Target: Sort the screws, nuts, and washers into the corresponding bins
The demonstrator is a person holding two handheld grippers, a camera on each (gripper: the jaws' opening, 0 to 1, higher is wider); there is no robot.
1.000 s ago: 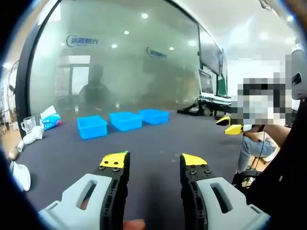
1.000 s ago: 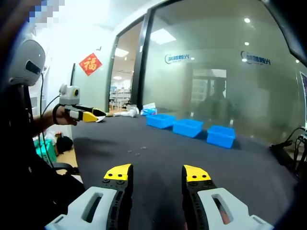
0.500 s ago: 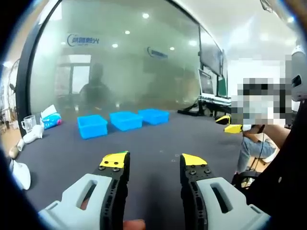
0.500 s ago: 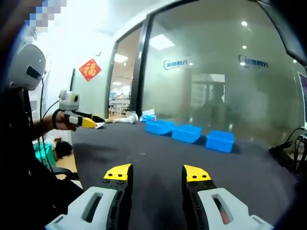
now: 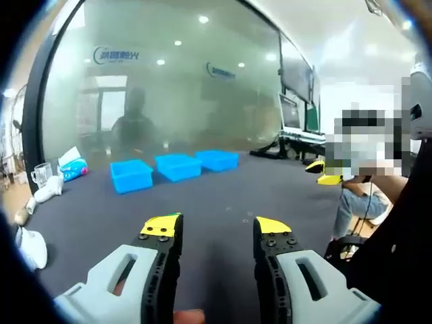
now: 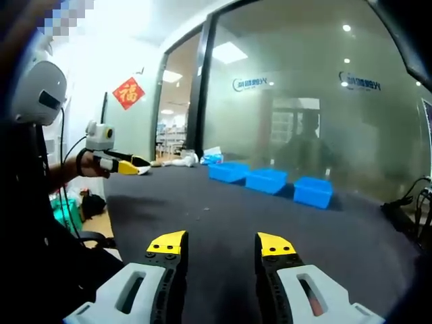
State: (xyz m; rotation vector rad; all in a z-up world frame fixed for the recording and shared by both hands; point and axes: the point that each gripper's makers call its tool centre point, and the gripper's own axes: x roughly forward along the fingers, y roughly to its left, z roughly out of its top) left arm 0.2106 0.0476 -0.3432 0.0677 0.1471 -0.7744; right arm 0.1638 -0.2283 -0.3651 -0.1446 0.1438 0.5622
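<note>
Three blue bins stand in a row at the far side of the dark table: in the left gripper view the left bin (image 5: 131, 175), the middle bin (image 5: 177, 166) and the right bin (image 5: 217, 160). The right gripper view shows the same bins (image 6: 268, 180). A few tiny metal parts (image 5: 248, 217) lie on the table, too small to tell apart. My left gripper (image 5: 214, 229) is open and holds nothing, held above the near table. My right gripper (image 6: 222, 243) is open and holds nothing too. Seen from the right gripper view, the left gripper (image 6: 120, 165) hovers at the left.
A glass wall runs behind the table. A tissue pack (image 5: 70, 166), a glass cup (image 5: 40, 175) and white items (image 5: 30, 247) sit at the table's left end. The dark table (image 5: 209, 196) stretches between the grippers and the bins. A person's sleeve (image 6: 40, 202) borders the left.
Both views have shifted slightly with my hands. Nothing on the table has moved, and both grippers stay open.
</note>
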